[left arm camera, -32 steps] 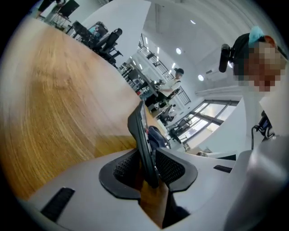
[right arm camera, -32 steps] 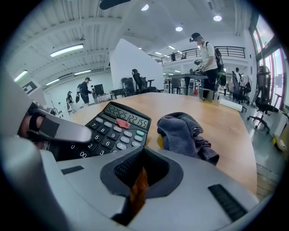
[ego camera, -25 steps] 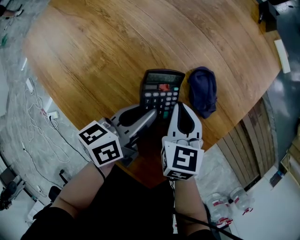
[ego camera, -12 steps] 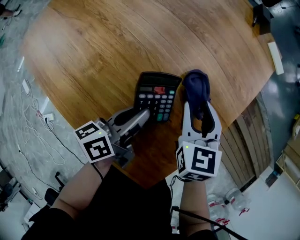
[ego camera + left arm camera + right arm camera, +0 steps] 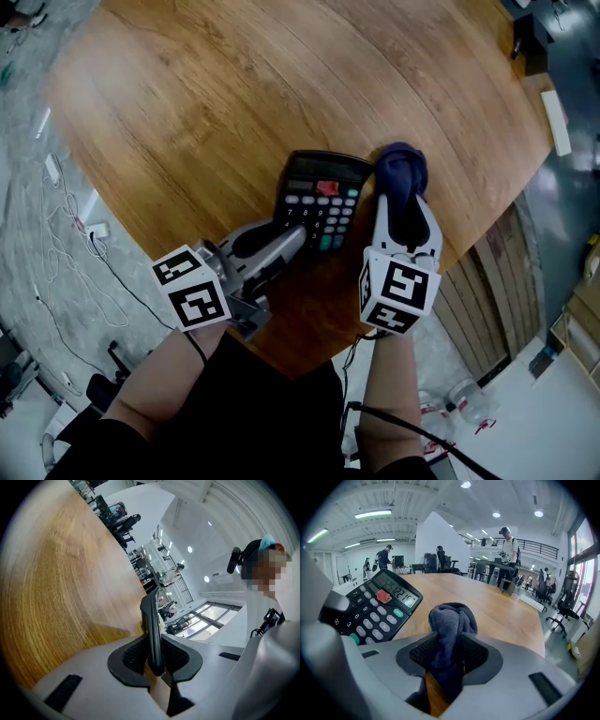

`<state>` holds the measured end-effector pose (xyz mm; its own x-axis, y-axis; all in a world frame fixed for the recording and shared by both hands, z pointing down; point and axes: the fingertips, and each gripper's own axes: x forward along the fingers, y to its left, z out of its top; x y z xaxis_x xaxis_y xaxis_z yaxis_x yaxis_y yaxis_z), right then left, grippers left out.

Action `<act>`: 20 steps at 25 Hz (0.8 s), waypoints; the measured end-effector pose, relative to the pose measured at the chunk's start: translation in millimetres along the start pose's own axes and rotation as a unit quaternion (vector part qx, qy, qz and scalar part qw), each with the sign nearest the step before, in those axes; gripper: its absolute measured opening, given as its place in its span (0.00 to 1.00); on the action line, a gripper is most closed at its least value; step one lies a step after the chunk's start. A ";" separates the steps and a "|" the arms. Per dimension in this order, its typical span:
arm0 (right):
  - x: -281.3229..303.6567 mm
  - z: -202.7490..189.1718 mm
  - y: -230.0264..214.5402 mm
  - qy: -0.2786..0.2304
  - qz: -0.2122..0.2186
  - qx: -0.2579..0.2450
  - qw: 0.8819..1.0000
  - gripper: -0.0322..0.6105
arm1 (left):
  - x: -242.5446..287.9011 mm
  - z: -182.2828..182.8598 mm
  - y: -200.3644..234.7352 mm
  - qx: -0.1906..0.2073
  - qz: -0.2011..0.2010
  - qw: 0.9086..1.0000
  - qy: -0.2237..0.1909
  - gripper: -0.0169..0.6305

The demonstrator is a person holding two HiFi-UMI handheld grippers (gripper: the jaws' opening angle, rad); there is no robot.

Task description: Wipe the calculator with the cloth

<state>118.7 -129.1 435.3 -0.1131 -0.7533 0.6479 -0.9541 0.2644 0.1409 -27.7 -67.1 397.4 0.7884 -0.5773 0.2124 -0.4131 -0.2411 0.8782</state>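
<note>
Nearest the viewer, the person's two forearms carry the marker cubes of the grippers over the near edge of the wooden table (image 5: 216, 94). The left gripper (image 5: 298, 234) is clamped on the near end of the calculator (image 5: 319, 197); in the left gripper view the casing shows edge-on as a thin dark strip pinched between the pads. The right gripper (image 5: 403, 202) has just been opening its jaws, which now stand wide with the dark blue cloth (image 5: 401, 167) bunched between them; the fabric fills much of the gap, but the pads do not appear to squeeze it, so the cloth is judged enclosed rather than gripped. The calculator's long axis runs away from the person, keys near and display far, leaning slightly to the right. The cloth lies just beside the calculator's far right corner; whether the two touch cannot be told. The right gripper is thus the nearer to the cloth, and the keypad lies immediately to its left, face plainly visible in the right gripper view. The coming move is judged to call for closing on the cloth, then carrying it leftward across the keys while the left gripper steadies the casing. Beyond both objects the tabletop extends bare.
</note>
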 end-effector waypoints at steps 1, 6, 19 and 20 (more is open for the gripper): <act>-0.3 -0.3 -0.9 0.001 -0.001 0.000 1.000 0.27 | -0.2 0.6 0.0 -0.002 0.000 1.000 -0.001 0.13; -17.7 8.1 -6.5 -0.025 0.006 0.027 0.999 0.17 | -2.4 2.3 -1.1 -0.010 -0.002 1.000 -0.004 0.14; -93.7 70.3 60.2 -0.127 0.081 0.025 0.988 0.16 | -3.8 -10.5 -29.4 0.015 -0.023 0.999 0.019 0.14; -95.3 70.6 66.8 -0.128 0.088 0.026 0.988 0.16 | -3.9 -12.7 -31.4 0.015 -0.024 0.999 0.020 0.13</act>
<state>46.1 -82.1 330.1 -0.3385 -0.8277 0.4476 -0.9256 0.3784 -0.0003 -12.0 -47.4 374.5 0.8255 -0.5325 0.1872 -0.3869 -0.2922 0.8746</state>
